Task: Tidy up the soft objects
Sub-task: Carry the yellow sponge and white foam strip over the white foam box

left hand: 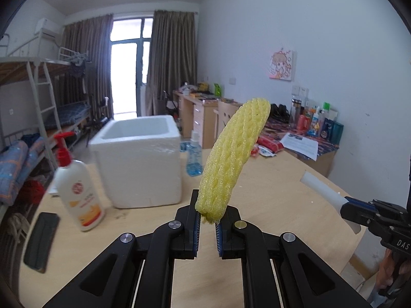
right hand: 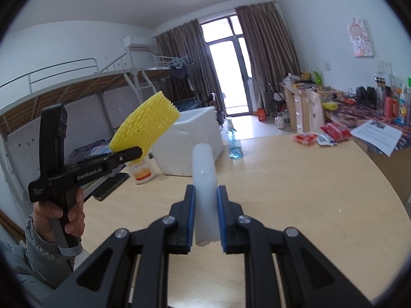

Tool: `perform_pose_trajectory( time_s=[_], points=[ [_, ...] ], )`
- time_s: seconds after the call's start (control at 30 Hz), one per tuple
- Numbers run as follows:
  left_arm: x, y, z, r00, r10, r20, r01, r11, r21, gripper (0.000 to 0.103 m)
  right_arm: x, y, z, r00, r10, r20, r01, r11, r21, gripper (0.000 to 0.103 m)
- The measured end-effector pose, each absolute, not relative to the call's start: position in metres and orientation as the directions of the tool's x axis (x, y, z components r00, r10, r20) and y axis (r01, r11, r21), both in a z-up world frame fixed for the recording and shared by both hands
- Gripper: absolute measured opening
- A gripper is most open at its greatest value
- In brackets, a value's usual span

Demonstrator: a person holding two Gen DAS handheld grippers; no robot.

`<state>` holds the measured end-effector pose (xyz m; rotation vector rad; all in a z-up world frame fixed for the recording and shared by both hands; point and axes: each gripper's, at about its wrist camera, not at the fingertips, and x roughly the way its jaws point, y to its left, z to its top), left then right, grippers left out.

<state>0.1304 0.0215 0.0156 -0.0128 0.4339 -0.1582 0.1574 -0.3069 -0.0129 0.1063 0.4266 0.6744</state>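
My left gripper [left hand: 206,214] has its jaws pinching the lower end of a yellow foam net sleeve [left hand: 232,156]; the sleeve stands up and leans to the right, held in the air above the round wooden surface [left hand: 277,195]. From the right wrist view the same sleeve [right hand: 146,128] fans out above the left gripper [right hand: 133,152], with my left hand [right hand: 65,213] wrapped around the grip.

My right gripper [right hand: 205,205] has its jaws pressed against both sides of a white foam tube [right hand: 204,177], which points forward along the fingers, also off the surface. In the left wrist view that tube [left hand: 325,190] sticks out from the right gripper [left hand: 345,205] at the right edge.

On the surface: an open white styrofoam box [left hand: 140,161], a lotion pump bottle with a red cap [left hand: 77,187] just left of it, a blue spray bottle [left hand: 194,157] just right of it, and a black flat object [left hand: 41,241] near the left rim. Red snack packets [right hand: 321,134] lie at the far right side.
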Motion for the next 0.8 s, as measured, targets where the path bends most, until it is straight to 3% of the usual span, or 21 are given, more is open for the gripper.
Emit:
perform_pose_trajectory(
  time_s=[0.43, 0.8],
  points=[
    [0.083, 0.054, 0.035, 0.938, -0.086, -0.335, 0.077, 0.996, -0.04, 0.011, 0.141, -0.252, 0.013, 0.65, 0.709, -0.272, -0.691, 0.701, 0.175, 0.019],
    [0.066, 0.082, 0.038, 0.951, -0.023, -0.307, 0.006, 0.998, -0.056, 0.011, 0.146, -0.22, 0.012, 0.596, 0.757, -0.268, -0.741, 0.647, 0.181, 0.019]
  ],
)
